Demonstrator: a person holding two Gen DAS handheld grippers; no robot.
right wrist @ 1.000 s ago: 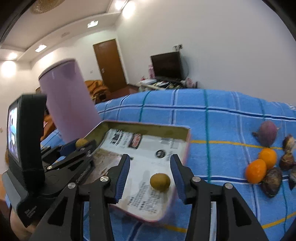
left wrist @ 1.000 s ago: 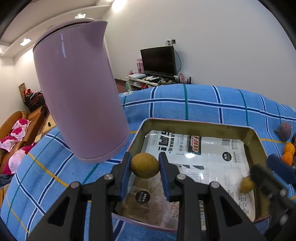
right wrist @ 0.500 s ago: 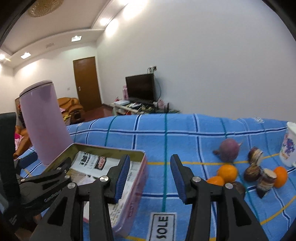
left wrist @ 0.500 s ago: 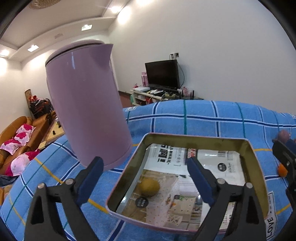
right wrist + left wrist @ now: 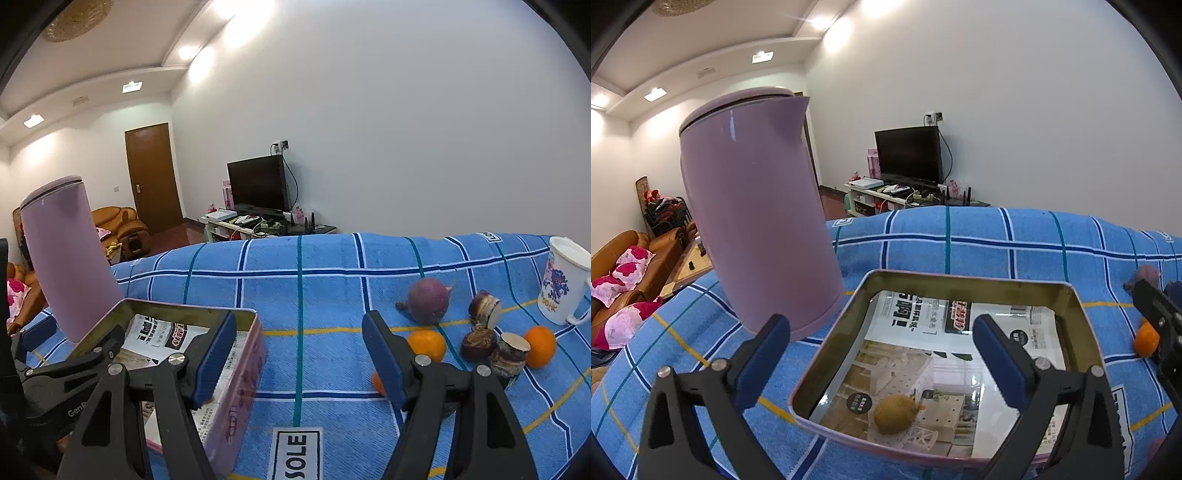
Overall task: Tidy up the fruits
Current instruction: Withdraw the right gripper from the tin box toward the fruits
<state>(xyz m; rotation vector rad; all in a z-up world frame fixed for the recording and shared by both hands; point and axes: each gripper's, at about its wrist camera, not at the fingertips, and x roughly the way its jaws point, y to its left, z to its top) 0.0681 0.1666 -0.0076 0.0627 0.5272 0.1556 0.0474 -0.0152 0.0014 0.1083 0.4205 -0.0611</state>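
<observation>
Progress check, left to right.

Kettle (image 5: 757,214) at my left gripper's 10 o'clock, standing on the cloth (image 5: 979,240) just beside the tin (image 5: 964,282). Not part of the job.

Left gripper (image 5: 881,360): jaws have just been opening and now stand wide, nothing between the pads. One yellow fruit (image 5: 894,413) lies free on the tin's paper-lined floor, at the near edge, 6 o'clock in the left view. I can see only this one in the tin; the right view hides most of the floor.

Right gripper (image 5: 299,354): jaws have just been opening too, part spread, empty, aimed at bare cloth between tin and the loose pile.

Still out on the cloth, 2 to 3 o'clock in the right view: three oranges (one (image 5: 424,345) just past my right finger, one (image 5: 540,346) far right, one mostly hidden behind the finger), a purple bulb (image 5: 428,301), several brown cut pieces (image 5: 511,356). Mug (image 5: 563,282) at 2 o'clock, beyond them.

My read: early stage, most of the pile left. Nearest orange looks like the right gripper's next pick.
</observation>
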